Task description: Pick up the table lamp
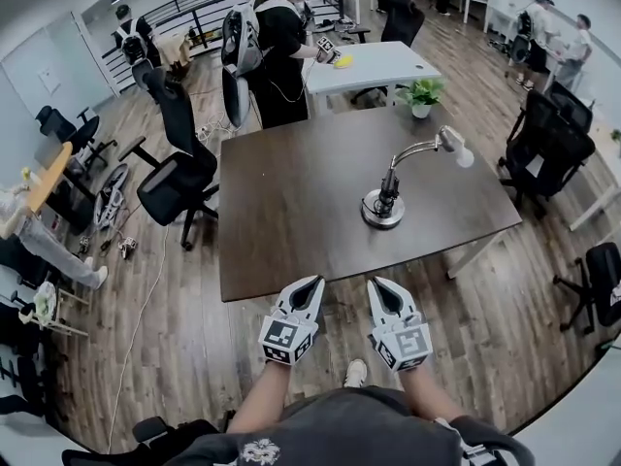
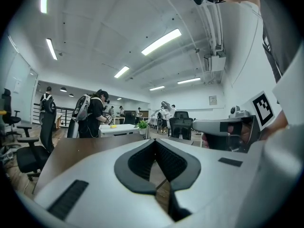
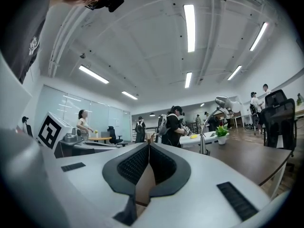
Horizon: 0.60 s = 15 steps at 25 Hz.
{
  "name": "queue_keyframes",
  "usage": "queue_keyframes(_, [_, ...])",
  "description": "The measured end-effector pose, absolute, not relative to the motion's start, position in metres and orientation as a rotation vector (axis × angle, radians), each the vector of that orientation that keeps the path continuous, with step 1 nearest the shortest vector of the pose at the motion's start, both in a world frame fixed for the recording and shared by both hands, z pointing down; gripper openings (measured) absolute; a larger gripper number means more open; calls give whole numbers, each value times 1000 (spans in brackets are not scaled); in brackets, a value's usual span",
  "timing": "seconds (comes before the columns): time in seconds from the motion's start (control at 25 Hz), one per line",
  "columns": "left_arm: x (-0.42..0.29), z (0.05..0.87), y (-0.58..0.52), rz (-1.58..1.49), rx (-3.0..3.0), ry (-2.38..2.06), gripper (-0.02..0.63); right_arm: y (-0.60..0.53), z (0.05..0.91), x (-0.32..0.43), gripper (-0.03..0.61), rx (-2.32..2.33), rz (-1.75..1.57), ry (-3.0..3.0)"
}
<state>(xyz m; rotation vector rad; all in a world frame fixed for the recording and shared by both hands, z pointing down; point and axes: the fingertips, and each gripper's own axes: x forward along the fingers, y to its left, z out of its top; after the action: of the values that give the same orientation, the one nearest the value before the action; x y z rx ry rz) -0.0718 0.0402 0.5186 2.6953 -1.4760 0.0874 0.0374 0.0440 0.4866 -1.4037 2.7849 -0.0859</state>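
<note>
The table lamp (image 1: 385, 205) stands on the dark brown table (image 1: 291, 212), right of its middle. It has a round silver base, a black stem and a curved silver neck that ends in a small head (image 1: 452, 142). My left gripper (image 1: 312, 284) and right gripper (image 1: 376, 285) are side by side at the table's near edge, well short of the lamp. Both are shut with nothing between the jaws. In the left gripper view the lamp (image 2: 149, 126) is far ahead beyond the shut jaws (image 2: 154, 141). In the right gripper view the lamp (image 3: 204, 136) rises to the right of the jaws (image 3: 148, 144).
A potted plant (image 1: 421, 95) sits at the table's far right corner. Black office chairs stand to the left (image 1: 179, 178) and right (image 1: 548, 144) of the table. Behind it, a person (image 1: 277, 47) with grippers works at a white table (image 1: 374, 66). The floor is wood.
</note>
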Motion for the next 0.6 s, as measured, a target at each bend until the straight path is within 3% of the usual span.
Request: queue_keyframes(0.6, [-65,520,-36,77,2658,-1515,6,-34,494,54,26,-1397,-101,2803])
